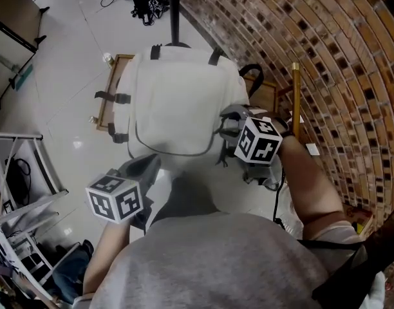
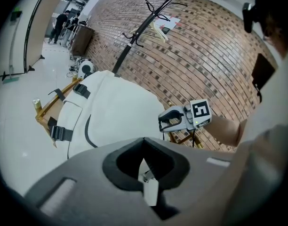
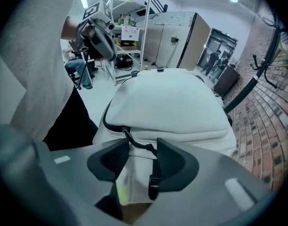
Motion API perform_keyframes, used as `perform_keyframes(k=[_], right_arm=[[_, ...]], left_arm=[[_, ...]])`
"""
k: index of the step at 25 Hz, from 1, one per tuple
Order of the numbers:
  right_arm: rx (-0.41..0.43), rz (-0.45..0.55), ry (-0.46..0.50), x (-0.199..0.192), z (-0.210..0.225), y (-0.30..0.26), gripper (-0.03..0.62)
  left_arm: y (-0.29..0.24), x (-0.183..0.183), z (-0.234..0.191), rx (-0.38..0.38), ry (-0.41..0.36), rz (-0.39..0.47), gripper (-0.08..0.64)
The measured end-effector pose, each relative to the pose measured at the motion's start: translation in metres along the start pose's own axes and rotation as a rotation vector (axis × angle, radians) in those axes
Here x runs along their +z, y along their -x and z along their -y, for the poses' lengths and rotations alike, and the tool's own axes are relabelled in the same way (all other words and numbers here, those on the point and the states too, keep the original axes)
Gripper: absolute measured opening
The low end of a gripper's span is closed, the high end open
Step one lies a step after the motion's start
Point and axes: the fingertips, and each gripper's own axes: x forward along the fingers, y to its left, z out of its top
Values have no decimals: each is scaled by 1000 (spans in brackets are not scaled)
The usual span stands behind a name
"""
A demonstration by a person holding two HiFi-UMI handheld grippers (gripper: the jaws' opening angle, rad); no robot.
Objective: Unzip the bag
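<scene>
Right hand-held gripper [image 3: 143,147] stands released at the bag's near right corner, its jaws spread to either side of the black zipper cord without pressing on it. Left hand-held gripper [image 2: 143,142] is clenched, its tips meeting, with nothing of the bag between them; in the head view it hangs just short of the bag's near left edge.

A brick wall [image 1: 326,56] runs along the right, and a pale tiled floor [image 1: 62,63] spreads to the left. The white bag [image 1: 174,102] lies in the middle on a wooden frame [image 1: 110,89], its front panel facing up and black strap buckles along its left side. A dark coat stand [image 1: 175,11] rises just behind it. The zipper [image 1: 165,152] shows as a dark line curving round the front panel, closed along the near edge. Its slider [image 3: 126,130] sits at the corner, and the cord [image 3: 140,146] trails from it down into the gap between the right jaws.
</scene>
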Motion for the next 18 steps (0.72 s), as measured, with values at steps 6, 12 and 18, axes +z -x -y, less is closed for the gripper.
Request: perform_keyframes(k=[6,12,18], right_arm=[[35,-89,63,-5,-11,-11,55],[25,-57,-10,-2,-14,2,44],[12,-28,-41,-3,-32,16,40]], left_arm=[[0,0,-3,-1,12,-1,0],[4,-4,-1,8,21,7,0],[7,-13,12,9,19,17,0]])
